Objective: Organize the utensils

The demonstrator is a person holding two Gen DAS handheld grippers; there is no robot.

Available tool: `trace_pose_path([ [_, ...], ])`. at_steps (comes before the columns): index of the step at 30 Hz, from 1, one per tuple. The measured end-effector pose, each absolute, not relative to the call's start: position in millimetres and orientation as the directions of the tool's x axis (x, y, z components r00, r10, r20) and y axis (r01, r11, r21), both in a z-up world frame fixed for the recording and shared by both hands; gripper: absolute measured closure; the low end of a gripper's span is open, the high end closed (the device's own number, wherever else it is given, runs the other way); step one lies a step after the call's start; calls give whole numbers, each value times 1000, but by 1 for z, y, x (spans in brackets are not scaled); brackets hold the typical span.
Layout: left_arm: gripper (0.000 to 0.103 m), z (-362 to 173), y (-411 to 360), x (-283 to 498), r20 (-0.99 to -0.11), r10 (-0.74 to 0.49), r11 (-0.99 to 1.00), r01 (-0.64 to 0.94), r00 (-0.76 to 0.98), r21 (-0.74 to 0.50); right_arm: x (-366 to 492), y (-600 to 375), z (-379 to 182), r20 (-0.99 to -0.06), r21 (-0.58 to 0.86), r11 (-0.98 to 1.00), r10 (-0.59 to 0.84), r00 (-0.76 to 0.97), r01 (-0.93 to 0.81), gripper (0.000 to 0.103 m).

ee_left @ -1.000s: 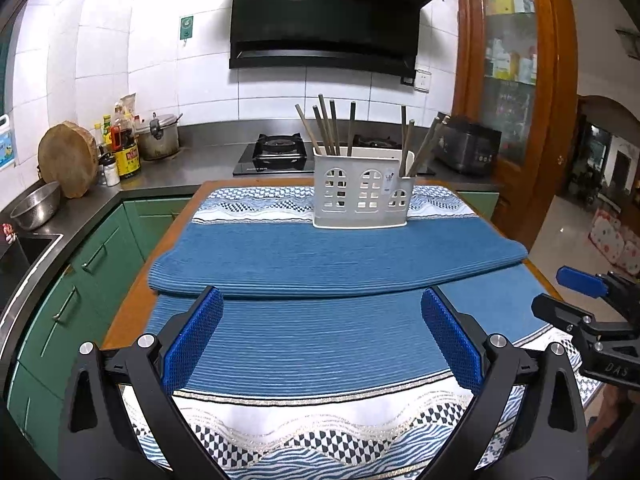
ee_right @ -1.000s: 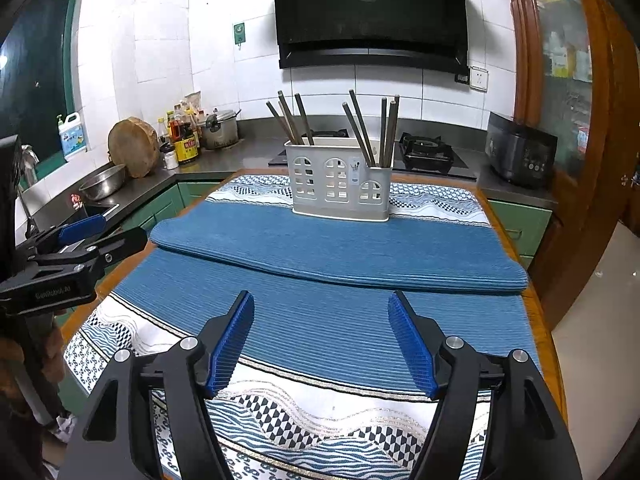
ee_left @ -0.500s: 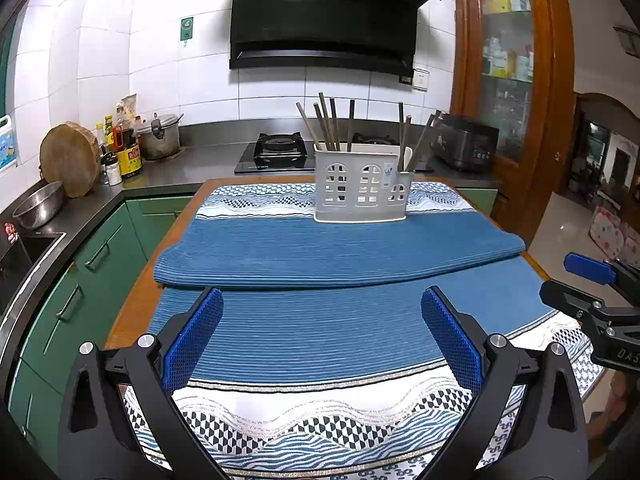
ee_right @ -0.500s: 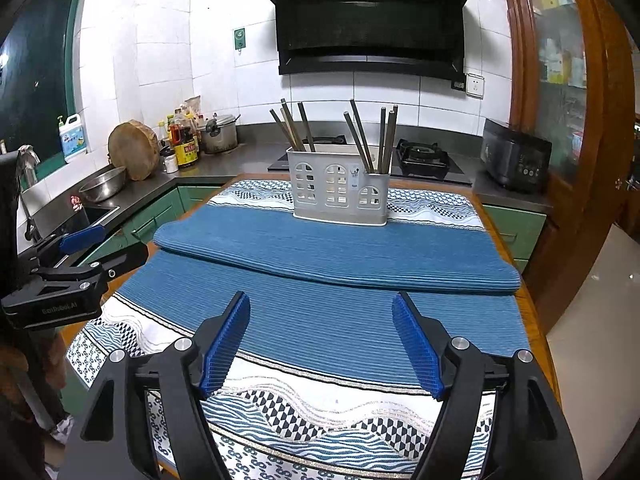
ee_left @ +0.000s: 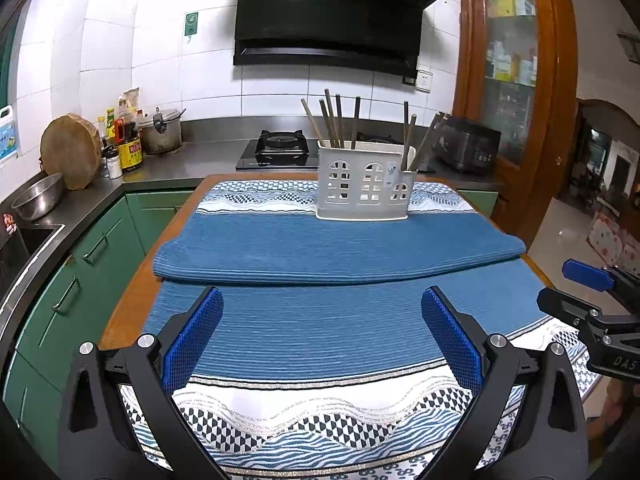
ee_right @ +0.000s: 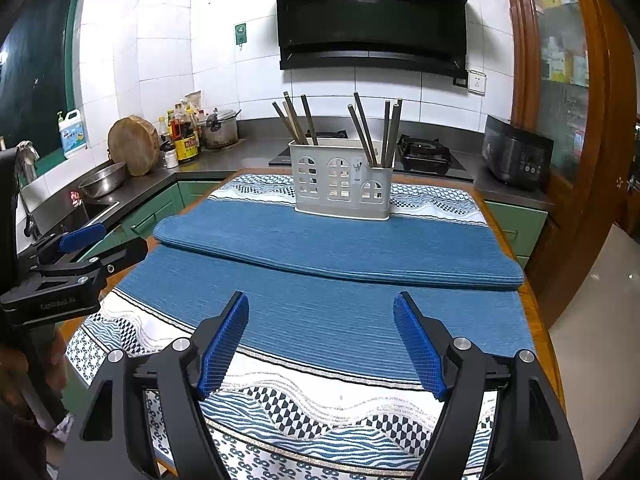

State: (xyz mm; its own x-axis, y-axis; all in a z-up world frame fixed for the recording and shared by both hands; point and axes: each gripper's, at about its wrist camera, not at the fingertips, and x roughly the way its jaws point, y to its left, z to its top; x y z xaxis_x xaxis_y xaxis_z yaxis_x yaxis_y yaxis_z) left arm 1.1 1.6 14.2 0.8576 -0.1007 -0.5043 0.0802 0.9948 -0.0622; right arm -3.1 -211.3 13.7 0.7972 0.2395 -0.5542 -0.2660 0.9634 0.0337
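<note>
A white plastic utensil holder (ee_left: pixel 362 192) (ee_right: pixel 342 188) stands upright at the far end of the table. Several dark chopsticks (ee_left: pixel 334 120) (ee_right: pixel 296 118) lean in its left compartment, and several more (ee_left: pixel 408 136) (ee_right: pixel 386 132) stand in its right one. My left gripper (ee_left: pixel 321 300) hovers open over the near part of the blue cloth with nothing between its blue pads. My right gripper (ee_right: pixel 321 300) is likewise open and empty, and it shows at the right edge of the left wrist view (ee_left: pixel 560 288). The left gripper (ee_right: pixel 120 240) appears at the left of the right wrist view.
A folded blue mat (ee_left: pixel 336 248) lies on a blue patterned tablecloth (ee_left: pixel 320 412) between the grippers and the holder. Behind the table are a steel counter, a gas hob (ee_left: pixel 282 146), a pot (ee_left: pixel 160 136), bottles and a chopping block (ee_left: pixel 70 152). A wooden cabinet (ee_left: pixel 516 80) stands right.
The right gripper's jaws have spread slightly wider. Both hands have stayed nearly in place, and the holder and chopsticks have not moved.
</note>
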Motion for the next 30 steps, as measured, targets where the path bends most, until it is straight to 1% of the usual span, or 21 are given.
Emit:
trace_pose_path([
  [30, 5, 14, -3, -11, -495, -94, 996, 83, 864, -45, -17, -206, 13, -542, 37, 962, 246, 803, -270, 30],
])
